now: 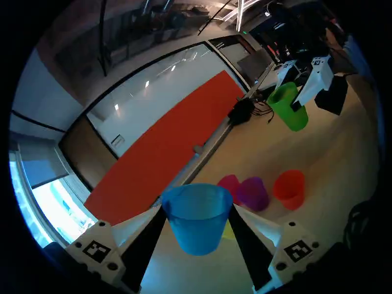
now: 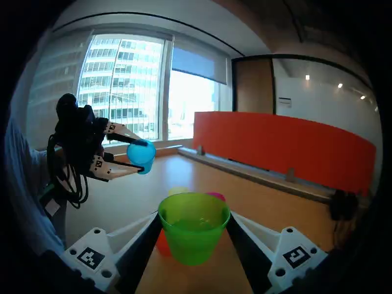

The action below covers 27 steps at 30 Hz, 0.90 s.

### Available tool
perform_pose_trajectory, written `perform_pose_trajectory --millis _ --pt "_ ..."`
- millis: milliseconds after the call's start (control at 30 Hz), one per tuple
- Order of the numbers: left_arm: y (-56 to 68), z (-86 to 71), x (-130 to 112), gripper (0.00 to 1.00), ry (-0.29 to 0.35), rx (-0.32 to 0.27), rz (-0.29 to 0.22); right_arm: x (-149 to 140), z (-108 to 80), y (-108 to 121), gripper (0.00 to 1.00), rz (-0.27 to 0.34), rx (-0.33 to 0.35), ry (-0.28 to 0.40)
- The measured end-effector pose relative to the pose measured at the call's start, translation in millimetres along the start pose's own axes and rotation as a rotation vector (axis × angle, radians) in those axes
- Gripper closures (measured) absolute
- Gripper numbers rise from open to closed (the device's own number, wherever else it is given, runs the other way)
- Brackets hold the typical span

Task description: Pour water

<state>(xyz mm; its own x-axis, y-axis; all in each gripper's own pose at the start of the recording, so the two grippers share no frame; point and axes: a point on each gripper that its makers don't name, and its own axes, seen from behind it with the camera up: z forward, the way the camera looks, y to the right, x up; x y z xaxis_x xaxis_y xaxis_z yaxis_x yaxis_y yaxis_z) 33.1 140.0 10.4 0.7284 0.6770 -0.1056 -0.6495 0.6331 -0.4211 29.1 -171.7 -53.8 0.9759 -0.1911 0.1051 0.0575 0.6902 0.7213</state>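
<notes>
Left gripper (image 1: 197,209) fingers (image 1: 131,231) pinch blue cup (image 1: 197,228); right gripper (image 2: 194,216) fingers pinch green cup (image 2: 193,247), apparently holding water (image 2: 193,224).

This is an office. In the right gripper view, a tall window (image 2: 117,88) at ten o'clock looks onto a glass tower (image 2: 110,73), with a roller blind (image 2: 198,63) partly lowered at twelve o'clock. A long wooden tabletop (image 2: 210,171) carries an orange divider screen (image 2: 284,142) at three o'clock. A glazed partition wall (image 2: 323,93) stands at two o'clock.
</notes>
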Motion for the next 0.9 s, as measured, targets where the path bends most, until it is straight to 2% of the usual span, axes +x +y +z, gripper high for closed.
perform_pose_trajectory --millis 400,900 --pt "26.8 8.7 -30 0.13 -0.071 -0.117 -0.134 -28 -4.5 3 0.09 0.002 0.003 -0.078" --pt "48.4 9.9 -56 0.13 -0.125 -0.207 -0.277 -60 1.1 0 0.09 -0.010 0.021 -0.168"
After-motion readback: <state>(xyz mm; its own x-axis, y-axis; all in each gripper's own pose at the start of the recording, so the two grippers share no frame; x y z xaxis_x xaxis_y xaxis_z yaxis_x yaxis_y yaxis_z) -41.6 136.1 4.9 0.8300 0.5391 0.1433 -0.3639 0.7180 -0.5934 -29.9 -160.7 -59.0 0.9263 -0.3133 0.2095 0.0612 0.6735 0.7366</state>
